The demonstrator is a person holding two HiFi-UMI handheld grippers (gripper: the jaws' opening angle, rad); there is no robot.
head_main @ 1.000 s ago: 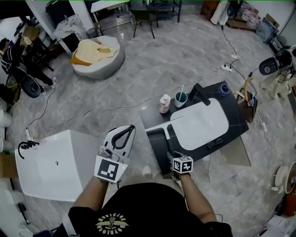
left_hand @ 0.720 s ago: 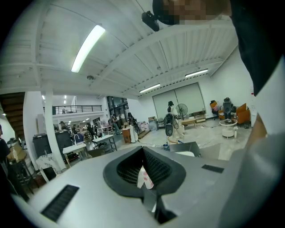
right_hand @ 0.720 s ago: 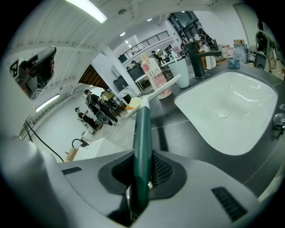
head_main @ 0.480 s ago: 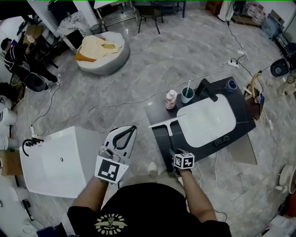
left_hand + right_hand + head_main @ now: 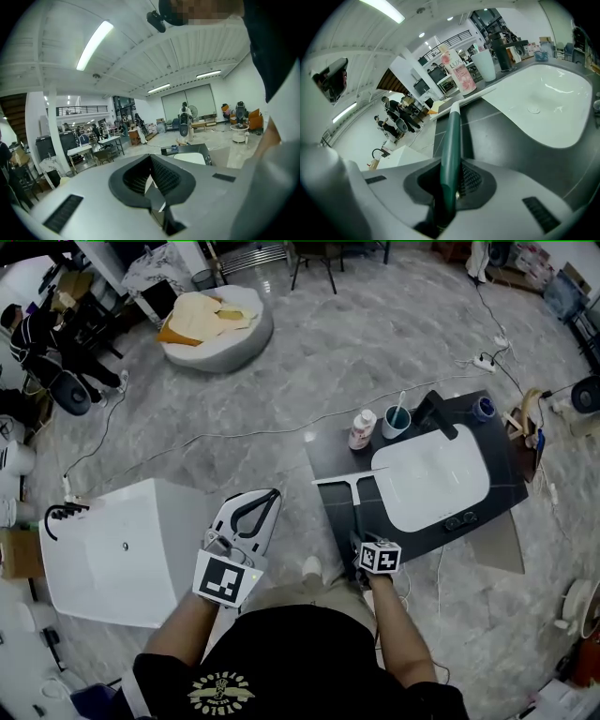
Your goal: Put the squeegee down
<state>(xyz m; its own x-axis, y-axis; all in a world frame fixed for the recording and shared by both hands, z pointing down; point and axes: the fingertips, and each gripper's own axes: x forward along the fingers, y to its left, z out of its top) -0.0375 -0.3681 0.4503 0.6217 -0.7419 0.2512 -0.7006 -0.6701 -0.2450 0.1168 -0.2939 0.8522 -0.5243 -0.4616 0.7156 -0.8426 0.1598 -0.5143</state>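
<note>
My right gripper [image 5: 358, 538] is shut on the dark green handle of the squeegee [image 5: 356, 514]. Its white blade [image 5: 342, 481] lies crosswise over the left part of the black countertop [image 5: 330, 512]. In the right gripper view the squeegee handle [image 5: 451, 140] runs forward out of the right gripper [image 5: 449, 187] to the blade [image 5: 461, 101], close above the dark countertop [image 5: 497, 136]. I cannot tell whether the blade touches it. My left gripper [image 5: 262, 502] hangs left of the counter over the floor. In the left gripper view the left gripper [image 5: 151, 173] is shut and holds nothing.
A white sink basin [image 5: 431, 479] fills the counter's middle. Behind it stand a pink bottle [image 5: 362, 430], a cup with a toothbrush [image 5: 397, 420] and a black faucet [image 5: 439, 413]. A white cabinet [image 5: 112, 549] stands at the left. Cables cross the floor.
Both grippers have sunk a little. The squeegee stays clamped in the right one, over the counter's left part. The head camera's view has shifted.
</note>
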